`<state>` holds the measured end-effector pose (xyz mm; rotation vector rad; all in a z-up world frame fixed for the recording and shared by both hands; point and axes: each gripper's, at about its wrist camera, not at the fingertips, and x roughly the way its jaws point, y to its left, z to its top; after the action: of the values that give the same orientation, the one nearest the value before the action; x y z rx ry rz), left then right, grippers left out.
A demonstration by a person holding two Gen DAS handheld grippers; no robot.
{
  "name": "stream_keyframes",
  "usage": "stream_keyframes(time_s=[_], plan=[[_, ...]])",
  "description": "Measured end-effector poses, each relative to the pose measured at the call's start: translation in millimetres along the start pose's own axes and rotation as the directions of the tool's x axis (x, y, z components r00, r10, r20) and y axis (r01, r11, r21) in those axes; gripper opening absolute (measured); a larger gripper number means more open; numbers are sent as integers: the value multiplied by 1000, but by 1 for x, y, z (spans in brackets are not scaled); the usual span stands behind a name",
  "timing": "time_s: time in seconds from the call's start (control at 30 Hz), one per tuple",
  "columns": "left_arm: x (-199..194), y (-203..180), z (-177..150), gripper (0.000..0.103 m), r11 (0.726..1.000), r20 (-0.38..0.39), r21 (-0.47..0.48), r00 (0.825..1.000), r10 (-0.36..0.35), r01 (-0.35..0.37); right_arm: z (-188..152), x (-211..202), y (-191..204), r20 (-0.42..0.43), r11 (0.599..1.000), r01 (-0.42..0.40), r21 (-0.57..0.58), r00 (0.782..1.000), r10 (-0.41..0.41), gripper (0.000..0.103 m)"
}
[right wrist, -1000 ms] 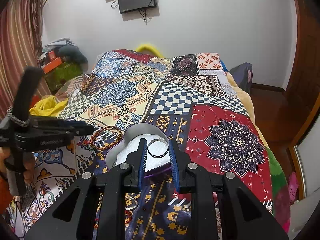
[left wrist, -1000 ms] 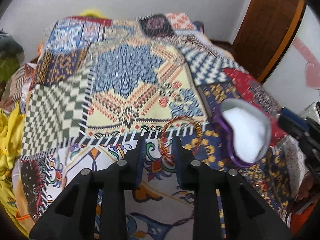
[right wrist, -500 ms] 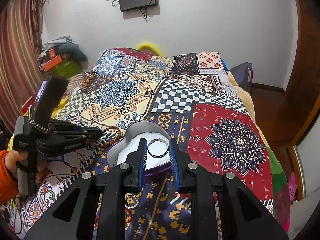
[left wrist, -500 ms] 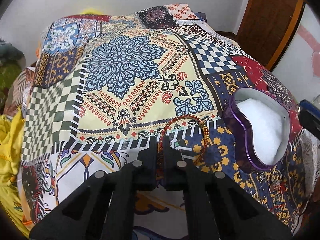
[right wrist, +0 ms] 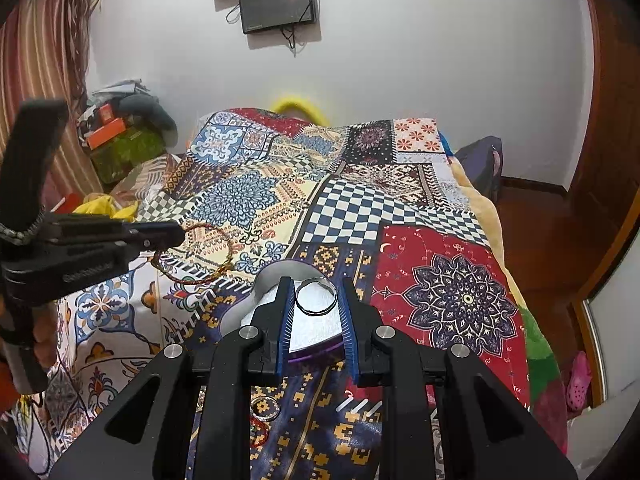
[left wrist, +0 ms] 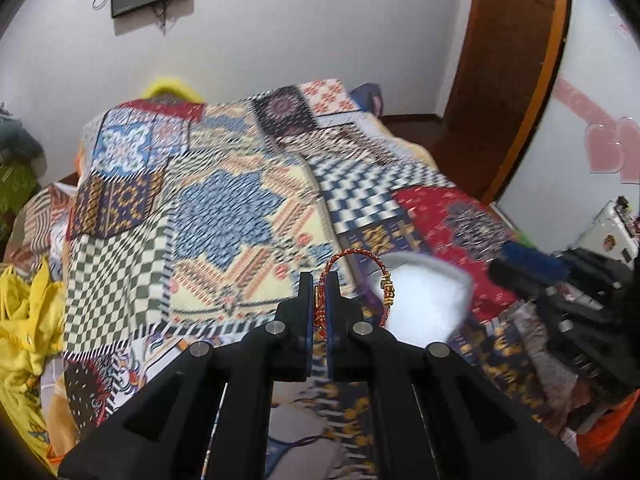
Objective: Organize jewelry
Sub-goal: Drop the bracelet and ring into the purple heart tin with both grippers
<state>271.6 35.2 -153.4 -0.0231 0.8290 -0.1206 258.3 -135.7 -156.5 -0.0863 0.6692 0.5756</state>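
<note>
My left gripper (left wrist: 319, 282) is shut on a red and gold bracelet (left wrist: 354, 254), which stands up from between its pads, clear of the quilt. From the right wrist view the left gripper (right wrist: 176, 234) comes in from the left and the bracelet (right wrist: 224, 270) hangs from its tip. A heart-shaped box (right wrist: 262, 280) with a purple rim and white lining lies on the quilt; it also shows in the left wrist view (left wrist: 424, 300), to the right of the bracelet. Over the box, my right gripper (right wrist: 316, 286) is shut on a thin silver ring (right wrist: 316, 312).
A patchwork quilt (right wrist: 440, 280) covers the bed. More small rings (right wrist: 265, 406) lie on it under the right gripper. Yellow cloth (left wrist: 24, 312) is heaped at the left edge. A wooden door (left wrist: 508, 60) stands to the right, and screens (right wrist: 276, 0) hang on the far wall.
The left gripper's jaws closed on the bracelet lying on the quilt and lifted it up, tilting the view toward the wall. The right gripper and its ring stayed still.
</note>
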Motion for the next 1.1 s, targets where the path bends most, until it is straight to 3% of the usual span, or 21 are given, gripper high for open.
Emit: stream_keyframes(time_s=[0.23,0.57,1.1], plan=[[19,-24,3,3,997,-31,10,997,-70,71,3,1,2,2,1000,-19,-1,1000,19,20],[54,-37,-5,3,993,-104,14,987,-119,121,-3,29,-4,-85,999,-50,11,995,51,20],[48,-31,-12,7,993,-114,28,988,-107,111,-6,45,-3,-174,997,-69,20,982,72,20]])
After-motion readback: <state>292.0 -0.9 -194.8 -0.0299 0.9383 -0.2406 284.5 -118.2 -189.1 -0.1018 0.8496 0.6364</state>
